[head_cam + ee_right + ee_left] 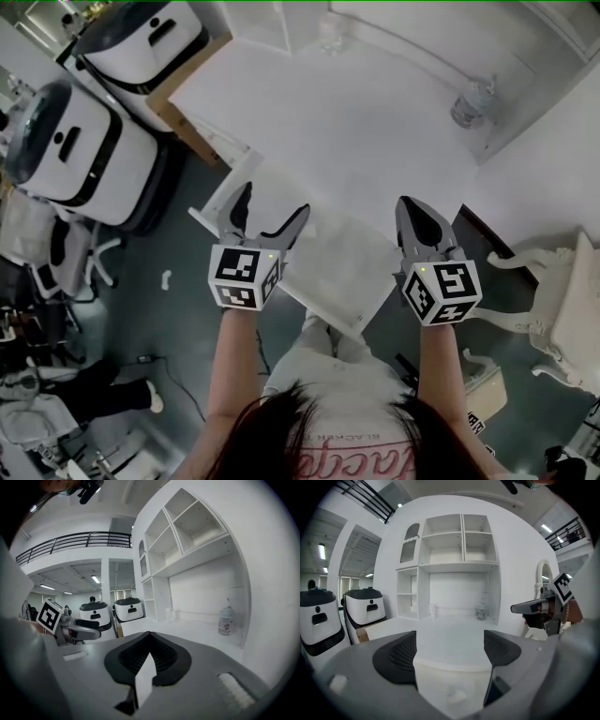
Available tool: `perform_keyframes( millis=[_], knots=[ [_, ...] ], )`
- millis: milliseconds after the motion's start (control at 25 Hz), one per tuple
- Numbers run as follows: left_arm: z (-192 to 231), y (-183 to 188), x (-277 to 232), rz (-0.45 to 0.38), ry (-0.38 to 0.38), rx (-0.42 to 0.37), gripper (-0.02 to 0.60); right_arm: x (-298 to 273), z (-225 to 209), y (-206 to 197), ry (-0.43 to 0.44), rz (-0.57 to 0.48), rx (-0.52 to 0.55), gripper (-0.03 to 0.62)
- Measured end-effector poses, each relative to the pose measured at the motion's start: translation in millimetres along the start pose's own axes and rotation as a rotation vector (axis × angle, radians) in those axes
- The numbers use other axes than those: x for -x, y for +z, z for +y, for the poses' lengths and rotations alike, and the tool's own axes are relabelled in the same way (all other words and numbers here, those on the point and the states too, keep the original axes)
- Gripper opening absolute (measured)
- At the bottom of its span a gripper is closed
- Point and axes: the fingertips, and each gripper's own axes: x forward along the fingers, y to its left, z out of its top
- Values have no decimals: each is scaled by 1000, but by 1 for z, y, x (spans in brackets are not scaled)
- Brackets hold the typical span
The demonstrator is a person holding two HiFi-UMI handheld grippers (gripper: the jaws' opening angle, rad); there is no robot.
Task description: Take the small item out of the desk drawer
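Item [456, 694] in drawer [342, 267] looks small, probably light; pinch across it. Left hand-held gripper [275, 199] gapes; right hand-held gripper [410, 202] closed, empty.

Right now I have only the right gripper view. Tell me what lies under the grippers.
Observer: A white rectangular desk drawer, pulled out, lies below and between them.
Operator: Report what it holds.
Observer: One small pale lump; too blurred to name.
Operator: Give me the left gripper's state.
Observer: The left gripper is open, jaws wide apart, nothing gripped; the lump shows low between them.
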Motion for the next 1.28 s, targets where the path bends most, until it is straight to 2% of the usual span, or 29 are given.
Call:
perform_keyframes(
  millis=[640,1000,1280],
  knots=[
    [-16,-84,-25,247,-117,-1,422,-7,-9,-63,-26,167,-31,2],
    [-19,-135,-43,411,-226,10,410,-19,-10,-90,-54,242,-46,2],
    [-21,-172,-59,556,-321,-17,420,-24,-9,-98,-68,269,-51,2]
  ],
)
